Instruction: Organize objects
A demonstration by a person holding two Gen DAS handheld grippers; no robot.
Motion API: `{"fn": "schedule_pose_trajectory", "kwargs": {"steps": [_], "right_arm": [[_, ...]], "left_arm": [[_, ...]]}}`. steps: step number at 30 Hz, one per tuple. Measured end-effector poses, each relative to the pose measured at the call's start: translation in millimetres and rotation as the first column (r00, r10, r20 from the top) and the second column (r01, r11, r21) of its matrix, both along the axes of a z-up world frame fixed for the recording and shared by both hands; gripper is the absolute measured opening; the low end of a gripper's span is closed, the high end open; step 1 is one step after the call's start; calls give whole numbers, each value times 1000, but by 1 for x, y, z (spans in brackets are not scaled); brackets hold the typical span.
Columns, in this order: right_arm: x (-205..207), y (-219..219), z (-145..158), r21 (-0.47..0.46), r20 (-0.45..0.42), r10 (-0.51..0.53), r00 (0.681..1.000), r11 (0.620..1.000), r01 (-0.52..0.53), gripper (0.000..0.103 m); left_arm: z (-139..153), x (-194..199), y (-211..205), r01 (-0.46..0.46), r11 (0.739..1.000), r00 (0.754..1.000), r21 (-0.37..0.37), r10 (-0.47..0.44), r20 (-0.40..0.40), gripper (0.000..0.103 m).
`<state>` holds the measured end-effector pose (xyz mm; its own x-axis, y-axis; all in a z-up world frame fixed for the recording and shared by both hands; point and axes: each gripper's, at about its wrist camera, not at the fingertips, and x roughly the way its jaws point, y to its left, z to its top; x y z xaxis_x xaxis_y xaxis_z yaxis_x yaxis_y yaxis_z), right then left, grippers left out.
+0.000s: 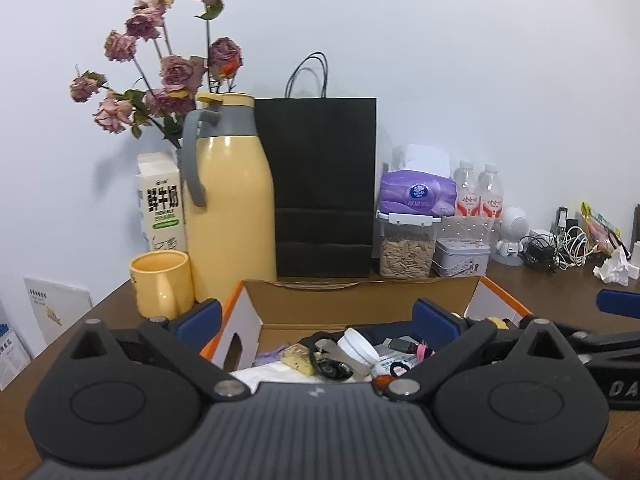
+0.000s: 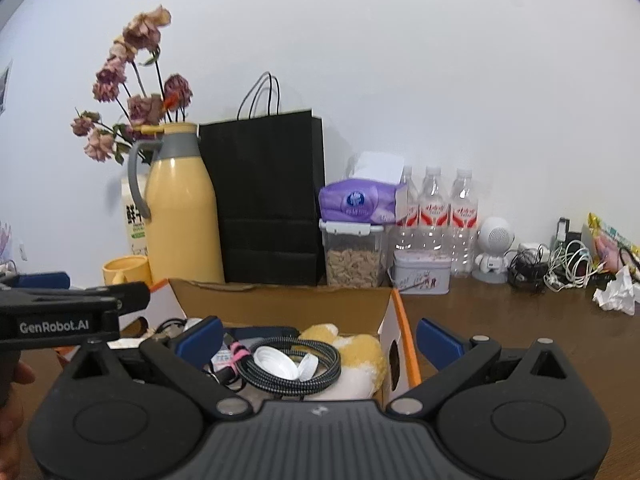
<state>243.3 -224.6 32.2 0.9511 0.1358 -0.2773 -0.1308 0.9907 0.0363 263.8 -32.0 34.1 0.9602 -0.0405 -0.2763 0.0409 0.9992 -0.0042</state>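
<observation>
Brown wood desk (image 2: 500, 320): carries everything, wall along its back edge.
Cardboard box (image 1: 360, 300): open, orange-edged flaps, near the front edge of the desk; both grippers hang just over it.
Left gripper (image 1: 318, 318): fingers spread wide, nothing between them, blue pads above the box's left part.
Right gripper (image 2: 320, 338): fingers wide apart, holding nothing; left pad over the box, right pad outside its right wall.
Box contents: braided cable coil (image 2: 296, 368), white caps (image 2: 276, 362), yellow plush item (image 2: 360, 350), white jar (image 1: 358, 346); other small bits too jumbled to name, maybe keys.
Back edge, left to right: dried roses (image 1: 168, 64), milk carton (image 1: 160, 204), yellow thermos jug (image 1: 230, 200), black paper bag (image 1: 324, 188), seed container (image 1: 406, 254) with purple tissue pack (image 1: 416, 194) on top, metal tin (image 1: 462, 256), water bottles (image 2: 434, 208), white round speaker (image 2: 494, 248).
Yellow mug (image 1: 162, 284): just in front of the milk carton, beside the jug.
Far right edge: tangled chargers and cables (image 2: 560, 264), crumpled paper (image 2: 616, 292).
</observation>
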Motion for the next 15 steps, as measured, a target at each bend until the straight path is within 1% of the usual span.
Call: {"fn": "schedule_pose_trajectory", "kwargs": {"steps": [5,8,15], "right_arm": [[-23,0,11,1,16,12,1000,1000,-12,103],[-37,2,14,-3,4,24,1000,1000,-24,103],[-75,9,15,-6,-25,51,998,999,-51,103]], "left_arm": [[4,-23,8,3,1000,1000,-4,-3,-5,103],[5,-41,10,15,1000,1000,2,-15,-9,103],[7,-78,20,31,999,999,-12,-31,-44,103]]}}
